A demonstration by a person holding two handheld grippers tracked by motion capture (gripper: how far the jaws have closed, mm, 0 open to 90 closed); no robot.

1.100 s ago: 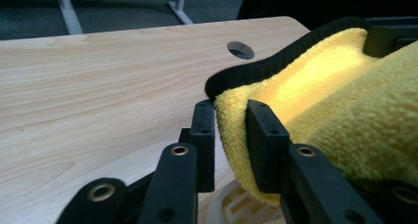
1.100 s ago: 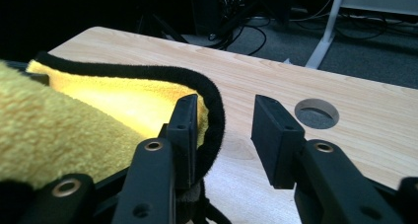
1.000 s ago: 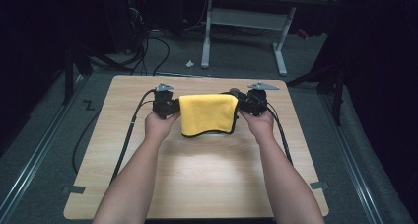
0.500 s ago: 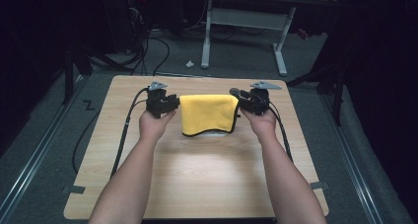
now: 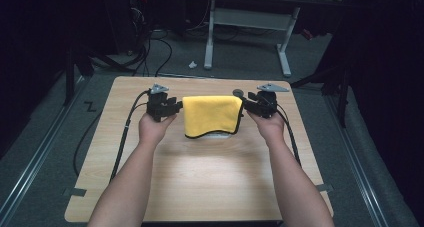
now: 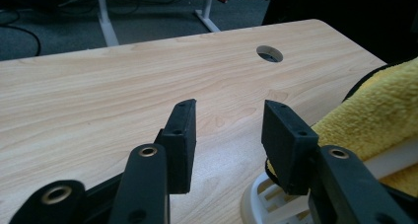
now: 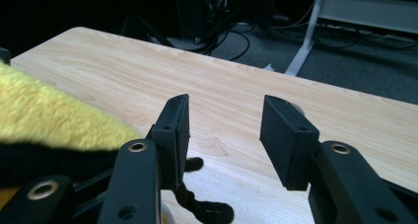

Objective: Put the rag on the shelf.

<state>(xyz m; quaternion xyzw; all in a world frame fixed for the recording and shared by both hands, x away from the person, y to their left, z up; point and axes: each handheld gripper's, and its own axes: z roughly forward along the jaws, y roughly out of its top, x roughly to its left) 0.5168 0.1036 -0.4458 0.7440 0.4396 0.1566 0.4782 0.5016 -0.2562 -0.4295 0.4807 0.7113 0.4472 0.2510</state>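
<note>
The left tongs sit at the left edge of the yellow cloth, their jaws apart with only bare bench between them; they have just been opening, and in the left gripper view the cloth lies off to the side of the right-hand jaw, not in the gap. The cloth itself is draped over a white plastic frame near the far middle of the bench, its long axis running left to right between the two hands, with its black-trimmed hem hanging toward the person. At its right edge the right tongs mirror the left, jaws likewise apart and just opened, nothing between them; in the right gripper view the cloth lies beside the left-hand jaw. Both hands stand about equally close, each just beside its own end of the cloth and pointing inward at it. Any next grasp, I judge, would mean each hand shifting sideways toward the centre to bring an edge between its jaws.
</note>
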